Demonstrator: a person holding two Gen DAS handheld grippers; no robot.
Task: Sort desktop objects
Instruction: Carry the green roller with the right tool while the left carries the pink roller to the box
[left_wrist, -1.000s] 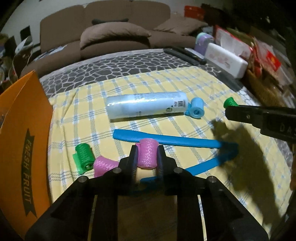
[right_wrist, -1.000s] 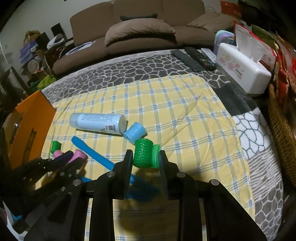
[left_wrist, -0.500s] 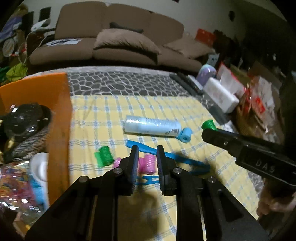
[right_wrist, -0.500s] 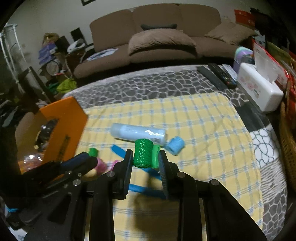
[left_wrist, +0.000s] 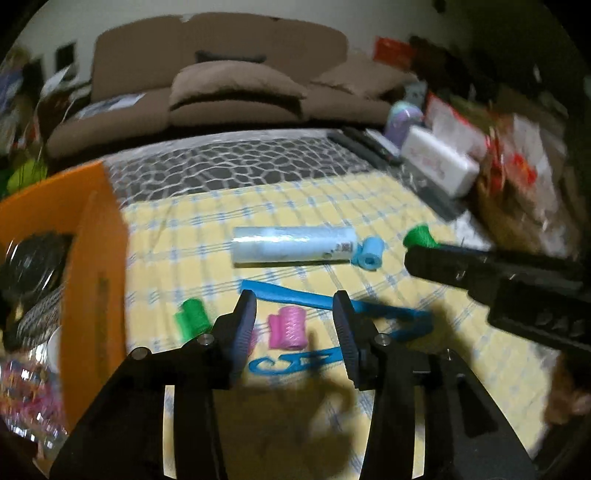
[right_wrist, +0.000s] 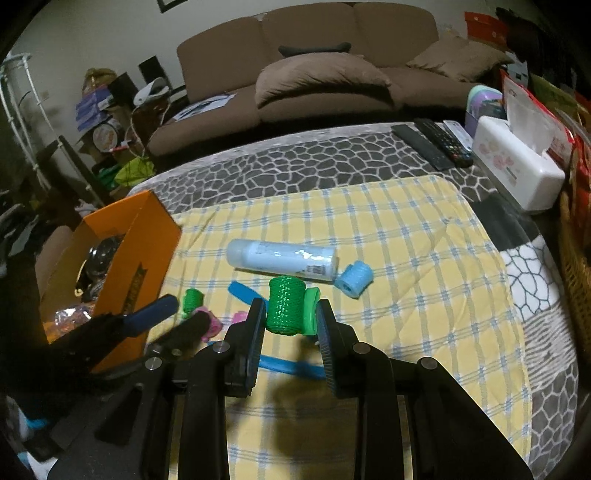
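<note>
While left tongs (left_wrist: 293, 325) open, pink roller (left_wrist: 287, 328) lies loose between | right tongs (right_wrist: 291, 321) clamp green roller (right_wrist: 286, 310)

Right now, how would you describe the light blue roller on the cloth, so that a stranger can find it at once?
Look at the yellow checked cloth spread on the table. Near its middle a pale bottle lies on its side. The light blue roller lies at the bottle's right end; the other rollers are green or pink, and the long blue strip is flat and darker.
</note>
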